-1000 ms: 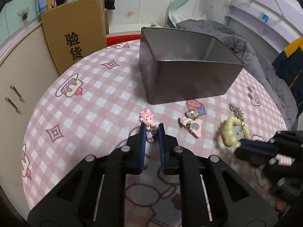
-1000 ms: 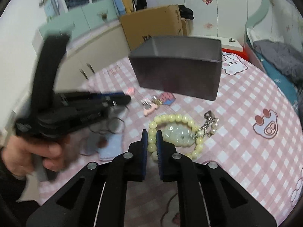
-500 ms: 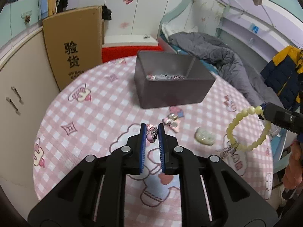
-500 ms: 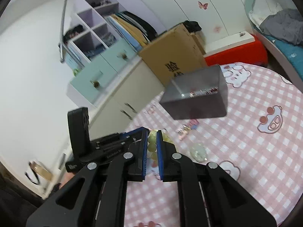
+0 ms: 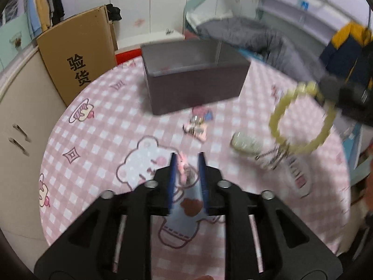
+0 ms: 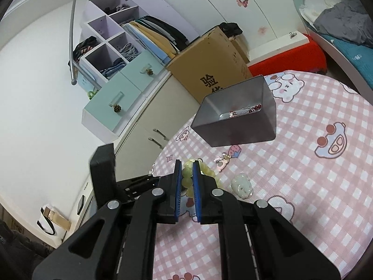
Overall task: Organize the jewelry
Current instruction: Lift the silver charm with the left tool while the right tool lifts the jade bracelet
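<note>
Grey box (image 6: 235, 133) with a beaded chain (image 6: 247, 110) inside.

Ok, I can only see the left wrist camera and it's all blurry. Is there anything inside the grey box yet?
Observer: Yes. The right wrist view looks down into the grey box, and a beaded chain with a small charm lies on its floor.
Operator: Is the yellow bracelet squeezed properly? I just see it dangling.
Observer: The right gripper has its blue pads closed on a few beads of the bracelet, with nothing else between them.
</note>
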Tool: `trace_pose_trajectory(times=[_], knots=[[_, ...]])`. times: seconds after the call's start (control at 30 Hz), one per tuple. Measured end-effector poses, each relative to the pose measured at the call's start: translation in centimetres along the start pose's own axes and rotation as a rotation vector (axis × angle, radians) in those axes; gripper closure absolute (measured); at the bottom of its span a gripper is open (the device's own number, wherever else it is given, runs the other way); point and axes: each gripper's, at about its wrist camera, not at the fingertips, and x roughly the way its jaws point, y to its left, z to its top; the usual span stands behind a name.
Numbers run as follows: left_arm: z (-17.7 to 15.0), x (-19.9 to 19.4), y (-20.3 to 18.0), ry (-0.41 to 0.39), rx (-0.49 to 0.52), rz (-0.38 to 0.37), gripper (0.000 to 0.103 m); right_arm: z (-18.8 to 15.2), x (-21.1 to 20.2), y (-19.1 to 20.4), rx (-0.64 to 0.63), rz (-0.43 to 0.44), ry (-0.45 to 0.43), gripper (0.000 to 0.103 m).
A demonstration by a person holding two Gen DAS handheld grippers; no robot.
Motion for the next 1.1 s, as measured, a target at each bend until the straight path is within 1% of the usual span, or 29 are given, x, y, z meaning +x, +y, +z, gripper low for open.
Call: trace_pose_trajectory(times=[0.03,0.07,0.1,0.13,0.2,0.23,0.3,0.47,0.53,0.57,0.6,0.63,0.67,0.7,0.73,0.77,0.8,0.9,0.97,1.1], knots=[[-0.2,-0.1,-0.3,-0.014,0.015,0.006,0.043,0.0,0.0,-0.1,0.003,0.000,0.000,0.095],[-0.5,-0.7,-0.7,-0.050,0.026,0.010,0.017,0.0,0.0,-0.1,0.004,0.001,0.000,0.095],[-0.8,-1.5,-1.1,-0.103,0.039,0.007,0.012,0.0,-0.1,-0.1,0.004,0.002,-0.001,0.095],[-0.9,-1.8,-1.3,-0.120,0.049,-0.006,0.011,0.0,-0.1,-0.1,0.001,0.002,-0.001,0.095],[-1.0,-1.9,-2.2,-0.123,0.075,-0.060,0.011,0.0,-0.1,-0.1,0.002,0.004,-0.002,0.095],[-1.1,-1.7,-2.5,-0.128,0.084,-0.065,0.011,0.1,-0.1,0.0,0.002,0.006,-0.002,0.095],[-1.0,-1.2,-3.0,-0.118,0.096,-0.075,0.011,0.2,-0.2,0.2,-0.004,0.011,-0.001,0.095],[-0.6,-0.2,-4.0,-0.112,0.106,-0.185,0.011,0.5,-0.4,0.8,-0.013,0.022,-0.002,0.095],[-0.6,0.0,-4.6,-0.113,0.118,-0.215,0.011,0.6,-0.5,0.8,-0.013,0.028,-0.004,0.095],[-0.5,0.0,-4.8,-0.113,0.121,-0.237,0.016,0.6,-0.5,0.9,-0.013,0.029,-0.003,0.095],[-0.5,0.1,-4.9,-0.112,0.121,-0.260,0.024,0.7,-0.5,0.9,-0.014,0.029,-0.002,0.095],[-0.4,0.3,-4.9,-0.102,0.118,-0.296,0.043,0.6,-0.5,0.9,-0.015,0.030,0.001,0.095],[-0.2,0.6,-4.9,-0.085,0.107,-0.344,0.059,0.6,-0.5,0.9,-0.015,0.031,0.003,0.095],[-0.1,1.0,-4.9,-0.081,0.104,-0.361,0.068,0.5,-0.4,0.9,-0.014,0.031,0.003,0.095],[0.0,1.2,-5.0,-0.069,0.107,-0.382,0.082,0.5,-0.5,0.9,-0.012,0.031,0.002,0.095],[0.0,1.3,-5.1,-0.064,0.111,-0.392,0.092,0.5,-0.5,0.8,-0.011,0.031,0.001,0.095],[0.0,1.3,-5.2,-0.063,0.115,-0.401,0.094,0.5,-0.6,0.8,-0.009,0.028,-0.001,0.095],[-0.2,0.9,-5.0,-0.065,0.101,-0.422,0.094,0.5,-0.8,0.6,-0.005,0.007,-0.014,0.095],[-0.5,0.4,-4.4,-0.070,0.081,-0.413,0.094,0.5,-1.0,0.1,0.009,-0.014,-0.028,0.095],[-1.6,-0.9,-3.3,-0.076,0.073,-0.383,0.094,0.7,-1.4,-1.0,0.041,-0.045,-0.054,0.095]])
